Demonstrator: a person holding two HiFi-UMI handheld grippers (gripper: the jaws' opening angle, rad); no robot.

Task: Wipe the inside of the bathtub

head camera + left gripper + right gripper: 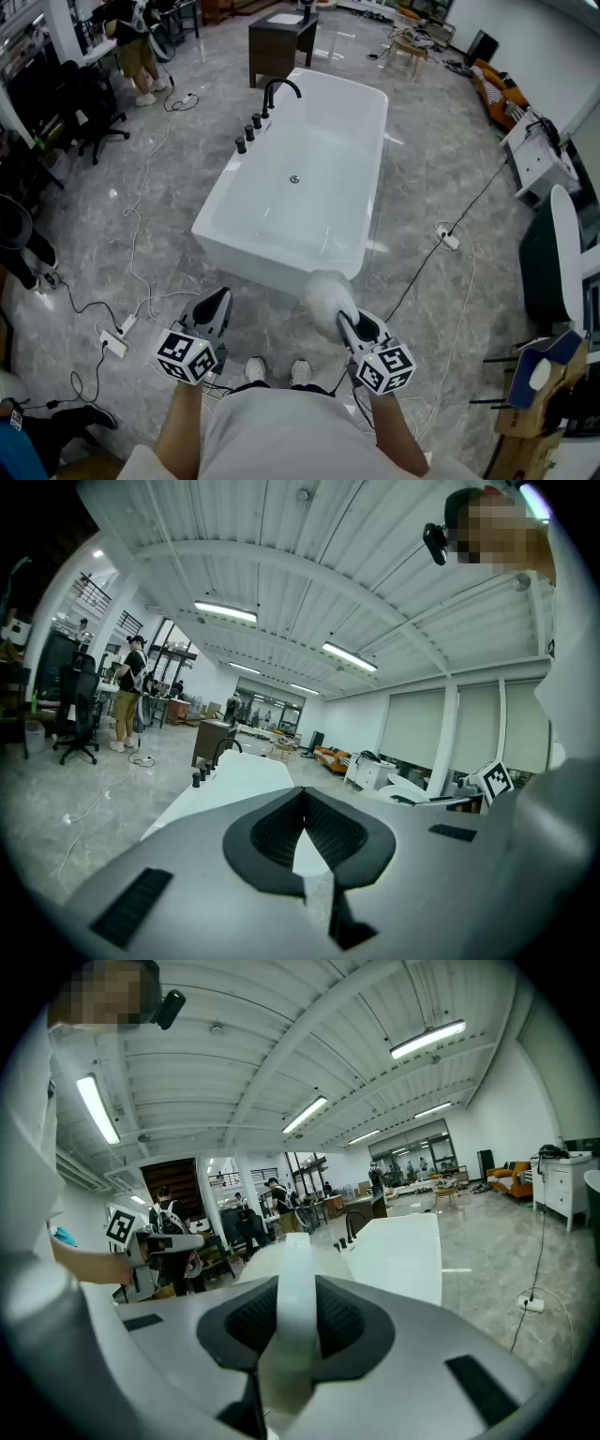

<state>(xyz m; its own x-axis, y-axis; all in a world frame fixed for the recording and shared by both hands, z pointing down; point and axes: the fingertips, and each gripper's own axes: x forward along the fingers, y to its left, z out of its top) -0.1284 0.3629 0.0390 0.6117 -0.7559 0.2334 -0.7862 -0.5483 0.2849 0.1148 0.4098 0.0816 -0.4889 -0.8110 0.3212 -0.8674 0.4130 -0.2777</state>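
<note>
The right gripper (pixel 349 324) is clamped on what looks like a white cloth (pixel 330 292); the left gripper (pixel 217 303) is closed and empty. The bathtub (pixel 323 202) sits mid-frame. Best to step close, press the cloth flat and overlap strokes.

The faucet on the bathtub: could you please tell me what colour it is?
The faucet is black, clearest in the head view against the white bathtub.
</note>
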